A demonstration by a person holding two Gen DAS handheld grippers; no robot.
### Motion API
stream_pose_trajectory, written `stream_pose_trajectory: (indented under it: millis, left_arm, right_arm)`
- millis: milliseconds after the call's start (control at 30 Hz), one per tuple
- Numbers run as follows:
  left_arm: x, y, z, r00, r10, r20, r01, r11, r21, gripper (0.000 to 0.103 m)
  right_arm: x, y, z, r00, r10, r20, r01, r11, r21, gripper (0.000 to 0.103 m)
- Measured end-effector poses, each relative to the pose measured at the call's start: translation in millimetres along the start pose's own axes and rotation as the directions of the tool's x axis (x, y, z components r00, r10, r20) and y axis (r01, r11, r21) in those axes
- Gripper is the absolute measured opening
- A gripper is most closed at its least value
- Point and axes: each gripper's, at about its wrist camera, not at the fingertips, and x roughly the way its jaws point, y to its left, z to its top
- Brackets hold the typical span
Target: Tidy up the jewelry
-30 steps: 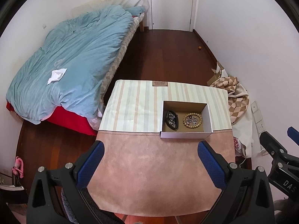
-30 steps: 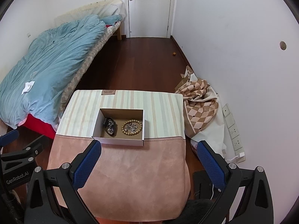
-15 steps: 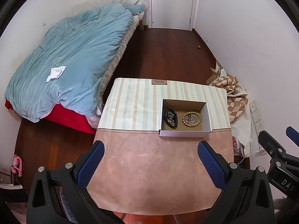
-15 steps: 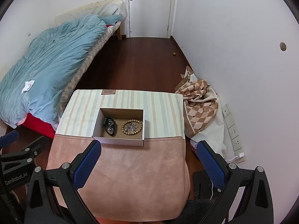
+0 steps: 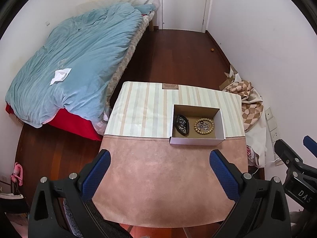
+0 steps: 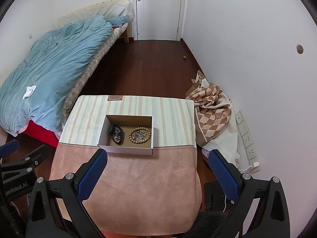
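A white cardboard box (image 5: pixel 196 141) (image 6: pixel 126 150) with a brown inside stands on the cloth-covered table (image 5: pixel 162 182) (image 6: pixel 138 188). In it lie a wooden bead bracelet (image 5: pixel 204 126) (image 6: pixel 139 135) ringing small silver pieces, and a dark oval dish (image 5: pixel 181 124) (image 6: pixel 116 134) of silver jewelry. My left gripper (image 5: pixel 159 175) is open and empty, held high above the table's near half. My right gripper (image 6: pixel 157 175) is open and empty, likewise above the near half, short of the box.
A bed with a blue duvet (image 5: pixel 79 63) (image 6: pixel 51 69) lies to the left. Checked cloth (image 5: pixel 249 103) (image 6: pixel 212 107) is heaped by the right wall. A white door (image 6: pixel 158 10) stands at the far end. Dark wood floor (image 5: pixel 178 59) runs between.
Both grippers have risen and drawn back a little, so the table and box look slightly smaller and lower. Jaws stay open. Nothing on the table has moved.
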Motion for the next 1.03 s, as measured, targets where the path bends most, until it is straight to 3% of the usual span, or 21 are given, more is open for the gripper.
stream_pose_trajectory:
  millis: [1033]
  left_arm:
    - [-8.2,-0.2,0.0,1.0,-0.011,0.016,0.011,1.0,0.001,0.102]
  right_arm:
    - [-0.5,-4.5,3.9,1.0,0.002,0.002,-0.002,1.0,-0.006,0.103]
